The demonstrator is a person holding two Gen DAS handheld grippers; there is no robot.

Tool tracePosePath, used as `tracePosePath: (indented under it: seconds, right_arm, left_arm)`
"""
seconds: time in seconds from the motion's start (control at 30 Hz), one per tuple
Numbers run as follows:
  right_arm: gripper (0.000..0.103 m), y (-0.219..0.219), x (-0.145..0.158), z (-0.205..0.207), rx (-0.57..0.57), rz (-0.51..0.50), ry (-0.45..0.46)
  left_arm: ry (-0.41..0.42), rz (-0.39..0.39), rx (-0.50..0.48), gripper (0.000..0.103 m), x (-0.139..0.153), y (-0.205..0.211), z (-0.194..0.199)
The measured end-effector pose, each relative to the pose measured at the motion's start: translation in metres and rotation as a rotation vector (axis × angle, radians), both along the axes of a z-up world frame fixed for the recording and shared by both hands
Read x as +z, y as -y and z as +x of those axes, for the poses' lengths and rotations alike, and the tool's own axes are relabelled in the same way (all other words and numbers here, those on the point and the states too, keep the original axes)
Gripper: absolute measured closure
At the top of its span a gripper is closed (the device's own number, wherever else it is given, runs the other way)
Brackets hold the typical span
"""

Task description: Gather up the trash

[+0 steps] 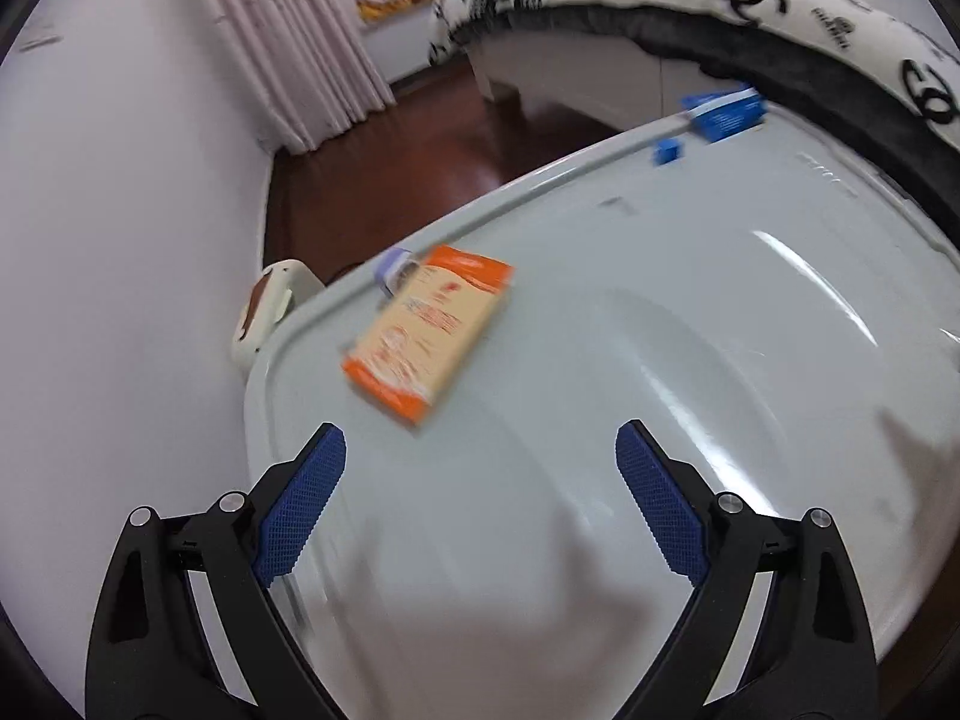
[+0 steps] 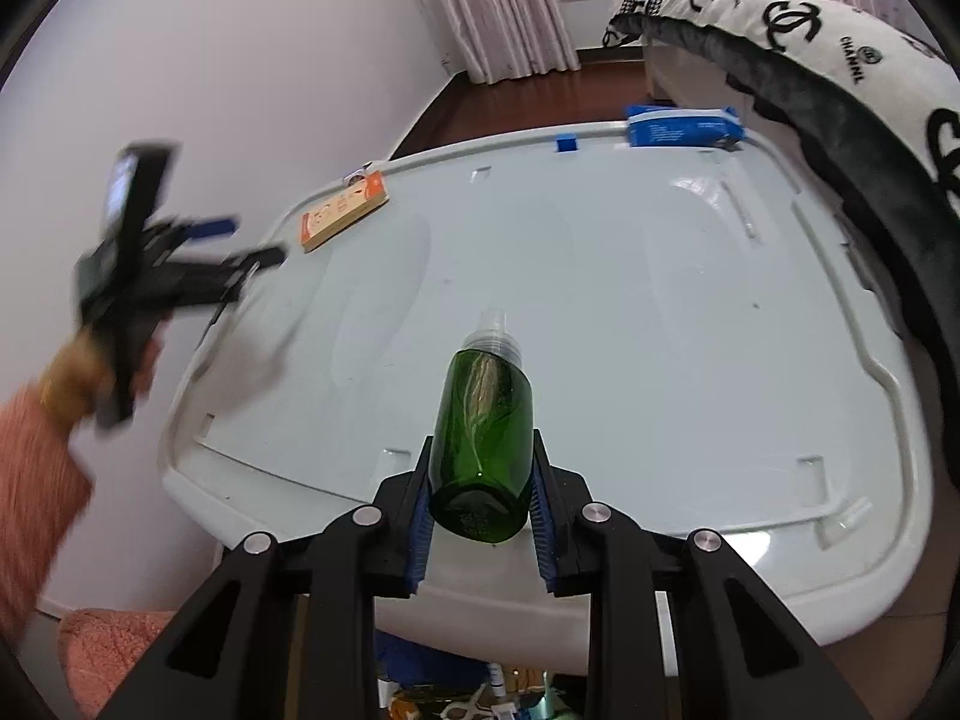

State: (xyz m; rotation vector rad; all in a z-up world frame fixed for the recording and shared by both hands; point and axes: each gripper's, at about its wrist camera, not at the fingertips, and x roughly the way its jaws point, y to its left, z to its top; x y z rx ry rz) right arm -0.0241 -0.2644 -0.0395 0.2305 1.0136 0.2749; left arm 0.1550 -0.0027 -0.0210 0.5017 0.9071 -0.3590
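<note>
An orange and cream box (image 1: 429, 330) lies flat on the white plastic lid (image 1: 630, 360) near its left rim, just ahead of my open, empty left gripper (image 1: 480, 450). The box also shows in the right wrist view (image 2: 342, 211), with the left gripper (image 2: 252, 243) blurred and close beside it. My right gripper (image 2: 480, 480) is shut on a green bottle (image 2: 483, 438) with a clear cap, held above the lid's (image 2: 630, 300) near edge. A blue packet (image 1: 726, 111) (image 2: 684, 127) lies at the lid's far edge.
A small blue clip (image 1: 667, 151) (image 2: 567, 143) sits on the far rim. A patterned black-and-white blanket (image 2: 810, 30) hangs over the right side. A white wall (image 1: 120, 240) stands close on the left. Mixed items (image 2: 468, 696) lie below the lid's near edge.
</note>
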Motion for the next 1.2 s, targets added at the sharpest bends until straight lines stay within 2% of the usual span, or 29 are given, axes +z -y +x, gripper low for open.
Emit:
tracePosePath:
  seconds: [0.1, 0.13, 0.23, 0.33, 0.4, 0.43, 0.47, 0.5, 0.53, 0.57, 0.6, 0.63, 0.7, 0.73, 0.77, 0.8, 0.97, 1.0, 1.03, 1.07, 1.1, 1.2]
  right_arm:
    - [0.076, -0.003, 0.000, 0.011, 0.015, 0.030, 0.002]
    - [0.076, -0.005, 0.001, 0.014, 0.021, 0.037, 0.005]
    - [0.077, -0.010, 0.009, 0.017, 0.046, 0.032, 0.034]
    - [0.078, -0.009, 0.011, 0.018, 0.052, 0.049, 0.040]
    - [0.079, -0.009, 0.009, 0.020, 0.063, 0.053, 0.030]
    - [0.081, -0.010, 0.007, 0.021, 0.069, 0.049, 0.025]
    - [0.085, -0.011, 0.004, 0.022, 0.066, 0.036, 0.019]
    - [0.087, -0.012, 0.001, 0.023, 0.069, 0.032, 0.012]
    - [0.103, -0.012, -0.001, 0.023, 0.069, 0.034, 0.007]
    - [0.103, -0.012, -0.005, 0.025, 0.067, 0.034, -0.009]
    - [0.103, -0.011, -0.010, 0.027, 0.064, 0.031, -0.026]
    - [0.099, -0.010, -0.018, 0.030, 0.050, 0.012, -0.050]
    - [0.068, -0.009, -0.026, 0.031, 0.034, -0.038, -0.056]
    - [0.043, -0.009, -0.027, 0.031, 0.033, -0.071, -0.049]
    - [0.042, -0.009, -0.026, 0.029, 0.028, -0.108, -0.020]
    - [0.042, -0.010, -0.025, 0.028, 0.036, -0.118, -0.012]
    - [0.040, -0.020, -0.021, 0.023, 0.108, -0.081, -0.012]
    - [0.036, -0.025, -0.018, 0.018, 0.139, -0.088, 0.005]
    - [0.027, -0.033, -0.014, 0.011, 0.187, -0.113, 0.032]
    - [0.025, -0.039, -0.012, 0.006, 0.211, -0.144, 0.055]
    - [0.025, -0.044, -0.011, 0.001, 0.229, -0.185, 0.080]
    - [0.018, -0.058, -0.012, -0.013, 0.282, -0.282, 0.113]
  left_arm:
    - [-0.092, -0.054, -0.050, 0.014, -0.005, -0.010, 0.051]
    - [-0.125, -0.044, -0.071, 0.014, -0.009, -0.011, 0.068]
    - [-0.194, 0.042, -0.139, 0.014, -0.024, -0.005, 0.091]
    - [-0.256, 0.147, -0.225, 0.021, -0.047, 0.000, 0.099]
    - [-0.238, 0.171, -0.261, 0.021, -0.051, 0.006, 0.098]
    - [-0.227, 0.158, -0.263, 0.026, -0.051, 0.008, 0.099]
    - [-0.205, 0.150, -0.247, 0.037, -0.049, 0.009, 0.100]
    - [-0.197, 0.127, -0.232, 0.042, -0.046, 0.008, 0.101]
    - [-0.206, 0.092, -0.222, 0.051, -0.042, 0.007, 0.101]
    - [-0.206, 0.064, -0.220, 0.062, -0.038, 0.006, 0.099]
    - [-0.199, 0.048, -0.213, 0.065, -0.034, 0.006, 0.094]
    - [-0.203, 0.041, -0.209, 0.068, -0.034, 0.007, 0.092]
    - [-0.212, 0.036, -0.217, 0.069, -0.037, 0.006, 0.081]
    - [-0.220, 0.029, -0.212, 0.072, -0.039, 0.005, 0.074]
    - [-0.247, -0.004, -0.211, 0.099, -0.039, 0.003, 0.070]
    - [-0.298, -0.063, -0.204, 0.103, -0.038, -0.002, 0.068]
    - [-0.322, -0.148, -0.212, 0.103, -0.048, -0.013, 0.026]
    - [-0.328, -0.167, -0.205, 0.103, -0.050, -0.015, 0.023]
    - [-0.324, -0.185, -0.193, 0.103, -0.050, -0.018, 0.018]
    - [-0.317, -0.186, -0.190, 0.103, -0.049, -0.020, 0.015]
    - [-0.317, -0.177, -0.189, 0.103, -0.047, -0.021, 0.013]
    - [-0.235, -0.064, -0.157, 0.103, -0.033, -0.016, 0.015]
